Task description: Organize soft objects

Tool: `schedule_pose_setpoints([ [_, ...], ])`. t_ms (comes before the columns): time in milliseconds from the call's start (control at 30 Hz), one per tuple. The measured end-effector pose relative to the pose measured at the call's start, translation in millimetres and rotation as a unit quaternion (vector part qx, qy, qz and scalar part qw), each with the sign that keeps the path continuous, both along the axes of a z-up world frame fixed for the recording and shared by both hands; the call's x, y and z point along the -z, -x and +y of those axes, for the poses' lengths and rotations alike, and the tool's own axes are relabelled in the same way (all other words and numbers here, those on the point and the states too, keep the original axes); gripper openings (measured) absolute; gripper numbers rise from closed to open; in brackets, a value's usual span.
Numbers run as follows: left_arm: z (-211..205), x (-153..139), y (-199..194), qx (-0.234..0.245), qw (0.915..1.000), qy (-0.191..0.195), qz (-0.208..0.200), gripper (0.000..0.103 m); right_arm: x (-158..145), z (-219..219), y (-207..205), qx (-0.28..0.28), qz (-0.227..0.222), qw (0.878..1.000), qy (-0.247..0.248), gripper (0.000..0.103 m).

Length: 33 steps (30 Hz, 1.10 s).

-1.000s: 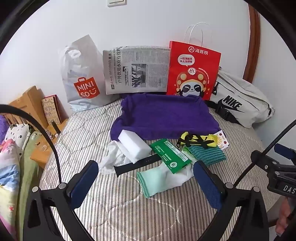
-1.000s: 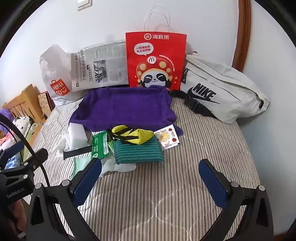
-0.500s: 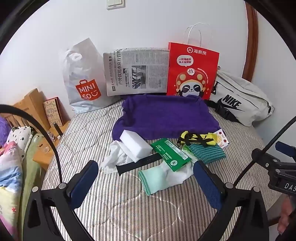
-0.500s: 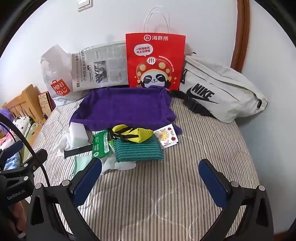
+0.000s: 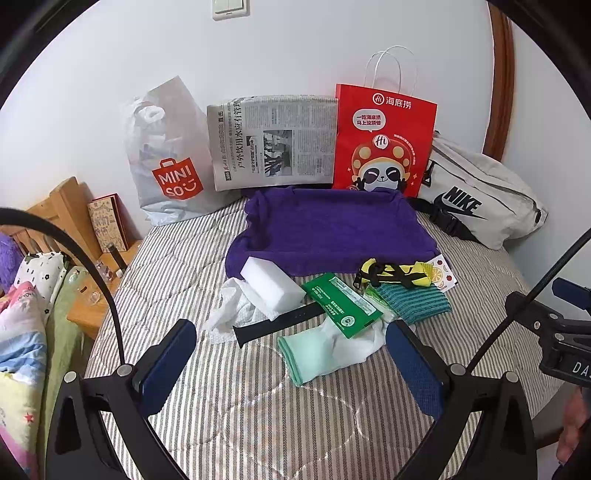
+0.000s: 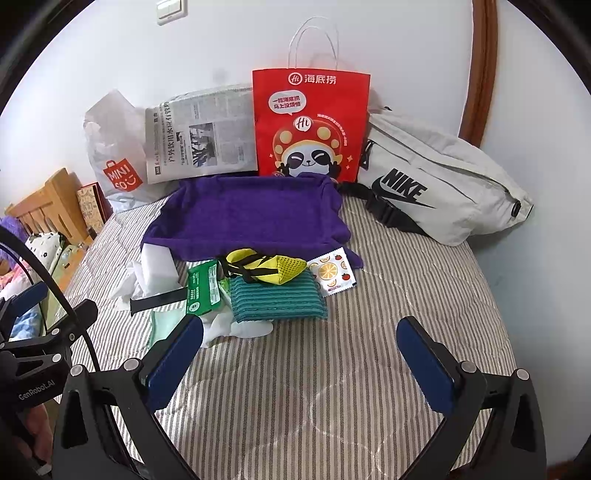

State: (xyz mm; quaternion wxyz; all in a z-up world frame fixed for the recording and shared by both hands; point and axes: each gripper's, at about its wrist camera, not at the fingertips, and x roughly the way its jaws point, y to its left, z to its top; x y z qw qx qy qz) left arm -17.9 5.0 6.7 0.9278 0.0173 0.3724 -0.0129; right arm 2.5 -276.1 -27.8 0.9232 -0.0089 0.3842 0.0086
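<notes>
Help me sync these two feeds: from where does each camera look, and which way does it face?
Left wrist: on the left gripper, facing forward over the bed at the mint sock; its blue fingers show.
Right wrist: on the right gripper, further right, facing the teal cloth; its fingers show.
Shared: purple towel, red paper bag, Nike bag.

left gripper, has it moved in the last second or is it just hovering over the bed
Yes. The left gripper has pulled back slightly and tilted up: the red bag sits lower in the left wrist view, and the wall switch shows more.
</notes>
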Motion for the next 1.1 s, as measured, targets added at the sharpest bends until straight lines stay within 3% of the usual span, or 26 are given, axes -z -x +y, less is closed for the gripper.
schedule_pose_setpoints([
  [1100,-1.7,-2.9,2.4,0.005,1.0000,-0.007,-0.003,0.103,-6.8,-5.5,4.0,0.006,-0.005,1.000,-0.003,0.103],
])
